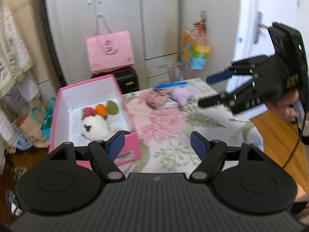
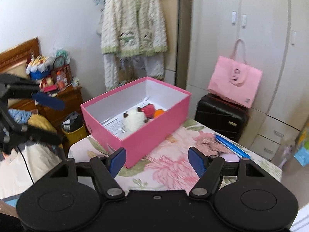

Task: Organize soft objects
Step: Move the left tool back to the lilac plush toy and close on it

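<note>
We are hovering both the left gripper [image 1: 155, 145] and right gripper [image 2: 156, 161] with jaws spread and empty. Heading next, we judge, for the mottled pink plush [image 1: 154, 99] and lilac plush [image 1: 184, 94] on the floral-clothed worktop [image 1: 173, 145], beside the pink cardboard box [image 2: 154, 135], approach low.

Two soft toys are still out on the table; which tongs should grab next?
Probably right. The right tongs hang open right beside the purple toy and pink toy; the left tongs, also empty, sit back by the box.
</note>
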Demonstrator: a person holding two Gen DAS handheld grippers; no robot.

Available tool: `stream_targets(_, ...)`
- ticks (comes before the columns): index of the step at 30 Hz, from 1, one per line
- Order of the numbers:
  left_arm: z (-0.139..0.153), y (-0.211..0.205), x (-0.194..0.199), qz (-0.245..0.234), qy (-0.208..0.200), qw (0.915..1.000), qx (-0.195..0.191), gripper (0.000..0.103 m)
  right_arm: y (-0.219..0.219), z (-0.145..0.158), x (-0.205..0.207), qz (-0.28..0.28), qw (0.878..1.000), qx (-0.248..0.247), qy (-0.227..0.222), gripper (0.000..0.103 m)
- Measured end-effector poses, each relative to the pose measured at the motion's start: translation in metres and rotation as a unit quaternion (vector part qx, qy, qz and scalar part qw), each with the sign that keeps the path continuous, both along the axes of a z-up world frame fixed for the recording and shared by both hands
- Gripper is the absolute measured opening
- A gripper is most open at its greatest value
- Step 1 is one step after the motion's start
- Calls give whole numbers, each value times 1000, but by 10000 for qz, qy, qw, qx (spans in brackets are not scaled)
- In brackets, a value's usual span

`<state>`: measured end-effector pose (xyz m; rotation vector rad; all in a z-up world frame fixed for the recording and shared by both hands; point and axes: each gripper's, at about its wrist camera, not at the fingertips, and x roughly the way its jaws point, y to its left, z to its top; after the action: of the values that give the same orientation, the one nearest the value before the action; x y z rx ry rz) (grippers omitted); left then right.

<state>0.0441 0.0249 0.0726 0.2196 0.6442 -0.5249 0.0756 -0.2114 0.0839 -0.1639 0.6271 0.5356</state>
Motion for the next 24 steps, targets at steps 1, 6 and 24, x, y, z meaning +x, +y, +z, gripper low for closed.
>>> stream_targets(1, -3, -5, -2, -71, -5, 10000, 17, 74, -9, -1, -5, -65, 10000, 45, -40, 76)
stream_targets(6, -23, -30, -4, -471, 187, 9987, -84, 74, -43, -13, -24, -321, 9992, 154, -168, 76)
stream_targets(24, -82, -82, 69, -265, 245, 9973, -640, 74, -86, -74, 4, -511, 9978, 345, -251, 80)
